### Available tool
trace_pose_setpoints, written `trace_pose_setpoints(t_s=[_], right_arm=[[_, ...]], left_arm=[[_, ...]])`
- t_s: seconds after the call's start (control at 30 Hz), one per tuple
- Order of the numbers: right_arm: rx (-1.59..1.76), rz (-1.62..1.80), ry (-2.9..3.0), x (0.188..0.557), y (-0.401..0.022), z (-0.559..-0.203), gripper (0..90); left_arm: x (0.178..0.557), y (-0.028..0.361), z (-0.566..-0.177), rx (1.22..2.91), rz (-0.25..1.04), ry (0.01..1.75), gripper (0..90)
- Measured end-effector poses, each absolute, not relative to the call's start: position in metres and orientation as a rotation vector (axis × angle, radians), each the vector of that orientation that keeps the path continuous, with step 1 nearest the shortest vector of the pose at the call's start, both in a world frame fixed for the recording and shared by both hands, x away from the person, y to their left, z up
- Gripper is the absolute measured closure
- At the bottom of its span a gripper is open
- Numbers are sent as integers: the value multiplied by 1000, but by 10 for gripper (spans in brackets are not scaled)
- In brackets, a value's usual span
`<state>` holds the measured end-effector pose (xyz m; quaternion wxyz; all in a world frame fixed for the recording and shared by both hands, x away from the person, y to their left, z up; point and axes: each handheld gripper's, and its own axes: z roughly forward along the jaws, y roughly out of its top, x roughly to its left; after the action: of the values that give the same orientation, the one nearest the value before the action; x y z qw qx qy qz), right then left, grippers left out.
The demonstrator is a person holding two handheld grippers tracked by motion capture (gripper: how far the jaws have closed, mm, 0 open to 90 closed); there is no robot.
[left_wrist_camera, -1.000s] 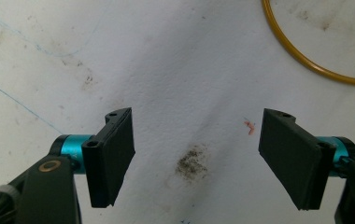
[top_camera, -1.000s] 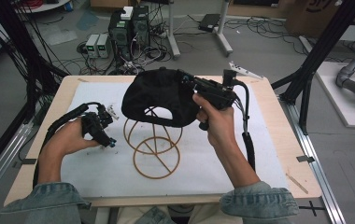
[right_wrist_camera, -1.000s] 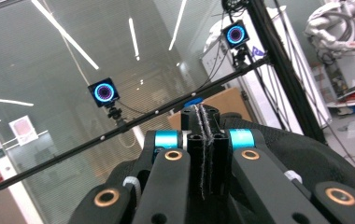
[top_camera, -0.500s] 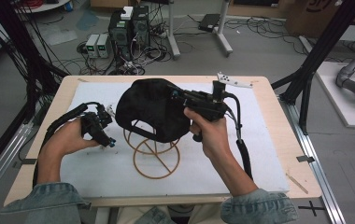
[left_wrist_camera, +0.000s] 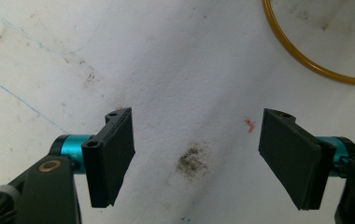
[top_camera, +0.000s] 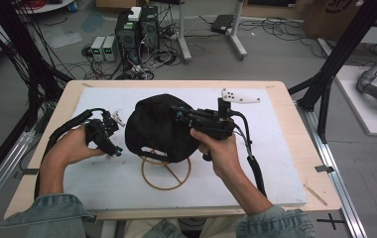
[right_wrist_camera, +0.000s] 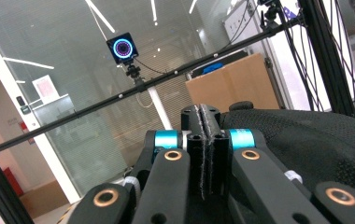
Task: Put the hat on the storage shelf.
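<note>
sleeves (top_camera: 47,218): denim | fingers (left_wrist_camera: 112,156): black pads, teal collars, brass screws

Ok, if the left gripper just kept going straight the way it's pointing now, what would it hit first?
Most likely the white table mat: the left gripper, jaws open, faces bare mat. The stand's gold ring lies off to one side, out of its line.

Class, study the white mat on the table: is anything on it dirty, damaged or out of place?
The white mat is soiled: a dark smudge lies between the open jaws of the left hand-held gripper, with a small red fleck and faint blue pen lines nearby. No tears or spills stand out.
</note>
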<state>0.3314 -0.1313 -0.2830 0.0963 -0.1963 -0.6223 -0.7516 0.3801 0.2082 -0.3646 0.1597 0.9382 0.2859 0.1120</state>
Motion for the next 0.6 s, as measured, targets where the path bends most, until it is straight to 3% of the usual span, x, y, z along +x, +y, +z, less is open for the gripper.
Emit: trace_pose_setpoints(t_s=[0.6], right_arm=[[-582, -2196, -1911, 324, -135, -292, 897]], left_arm=[[380, 210, -365, 2683, 319, 819, 270]])
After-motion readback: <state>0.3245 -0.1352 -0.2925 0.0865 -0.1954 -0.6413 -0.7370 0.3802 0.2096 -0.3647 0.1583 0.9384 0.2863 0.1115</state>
